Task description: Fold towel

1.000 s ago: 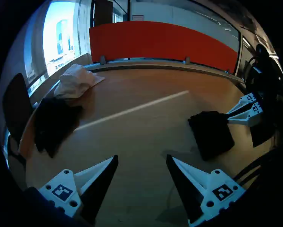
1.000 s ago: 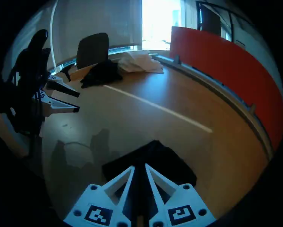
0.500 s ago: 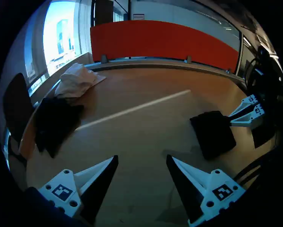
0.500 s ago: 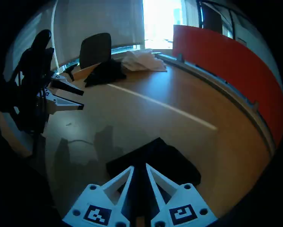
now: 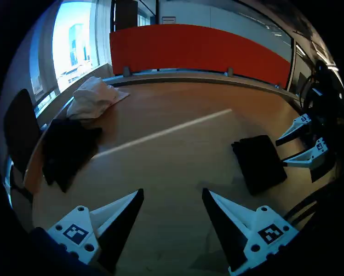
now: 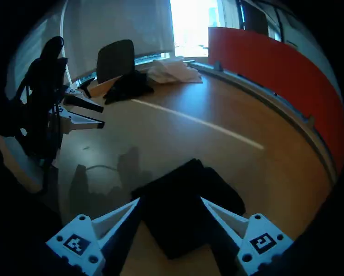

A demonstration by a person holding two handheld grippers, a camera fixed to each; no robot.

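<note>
A folded black towel (image 5: pixel 259 163) lies flat on the wooden table (image 5: pixel 172 115), on the right of the left gripper view. My right gripper (image 5: pixel 282 152) stands just beyond the towel's right edge, open, its fingers apart and off the cloth. In the right gripper view the same towel (image 6: pixel 190 216) lies under and ahead of my right gripper (image 6: pixel 171 202), whose fingers straddle its near end without pressing on it. My left gripper (image 5: pixel 172 193) is open over bare table with nothing in it. It appears far left in the right gripper view (image 6: pixel 103 117), held by a dark-sleeved arm.
A crumpled white cloth (image 5: pixel 91 96) and a black cloth (image 5: pixel 66 147) lie at the table's far left corner. A dark chair (image 5: pixel 18 129) stands past that edge. A red partition (image 5: pixel 195 46) runs along the back. A pale stripe crosses the tabletop.
My right gripper has opened and let go of the black towel, which now lies flat on the table. My left gripper has stayed where it was.
</note>
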